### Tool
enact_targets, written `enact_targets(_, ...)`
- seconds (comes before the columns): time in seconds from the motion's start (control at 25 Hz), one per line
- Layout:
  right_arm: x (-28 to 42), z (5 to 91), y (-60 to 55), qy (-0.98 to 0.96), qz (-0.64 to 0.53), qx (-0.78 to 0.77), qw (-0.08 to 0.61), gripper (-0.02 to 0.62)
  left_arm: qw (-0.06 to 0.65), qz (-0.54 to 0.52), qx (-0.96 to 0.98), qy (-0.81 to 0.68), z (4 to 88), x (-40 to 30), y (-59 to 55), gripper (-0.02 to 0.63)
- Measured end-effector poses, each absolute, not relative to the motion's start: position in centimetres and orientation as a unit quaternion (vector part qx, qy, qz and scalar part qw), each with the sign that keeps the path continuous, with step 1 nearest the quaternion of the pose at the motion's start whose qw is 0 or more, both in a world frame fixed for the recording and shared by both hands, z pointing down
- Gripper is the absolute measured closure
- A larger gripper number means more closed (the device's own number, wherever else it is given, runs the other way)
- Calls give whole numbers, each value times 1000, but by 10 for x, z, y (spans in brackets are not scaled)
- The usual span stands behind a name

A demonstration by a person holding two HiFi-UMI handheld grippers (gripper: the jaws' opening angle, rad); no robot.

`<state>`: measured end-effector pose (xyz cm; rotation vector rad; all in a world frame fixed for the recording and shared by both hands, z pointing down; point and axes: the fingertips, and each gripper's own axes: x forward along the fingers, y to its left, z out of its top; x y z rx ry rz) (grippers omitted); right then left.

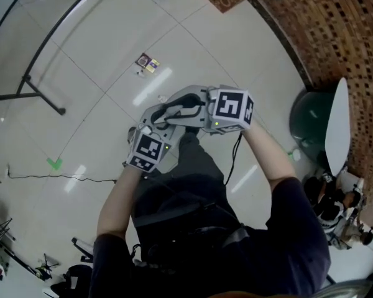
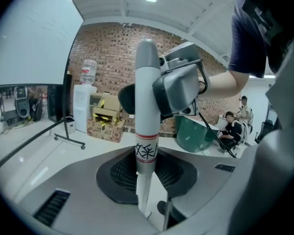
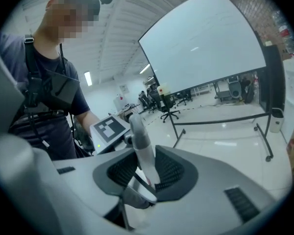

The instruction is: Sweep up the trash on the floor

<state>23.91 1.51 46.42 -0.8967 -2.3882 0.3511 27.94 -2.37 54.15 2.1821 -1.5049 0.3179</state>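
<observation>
1. At the far left of the head view, a black rack foot (image 1: 45, 95) stands on the pale tiled floor (image 1: 99, 36). A green tape mark (image 1: 54, 163) lies nearer the person.
2. The trash (image 1: 148, 63), a small colourful scrap, lies on the floor beyond both grippers and well apart from them.
3. The left gripper (image 2: 147, 177) has its jaws clenched on a grey-white handle (image 2: 147, 106). They grip it just below its red band and printed label.
4. The right gripper (image 3: 143, 173) grasps the same handle further up. The handle leans between its jaws, and the two grippers sit close together in front of the person.
5. At the right, a dark green bin (image 1: 308, 126) stands near the brick-patterned edge.
</observation>
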Motion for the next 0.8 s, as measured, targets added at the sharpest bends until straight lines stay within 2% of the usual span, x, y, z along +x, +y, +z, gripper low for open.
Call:
enact_targets(0.44, 218, 479, -39, -885, 88, -378, 257, 469, 232, 127, 729, -631, 560, 251, -80, 528)
enact_targets(0.8, 162, 500, -74, -916, 74, -296, 260, 477, 208, 144, 754, -606, 579, 204, -112, 528)
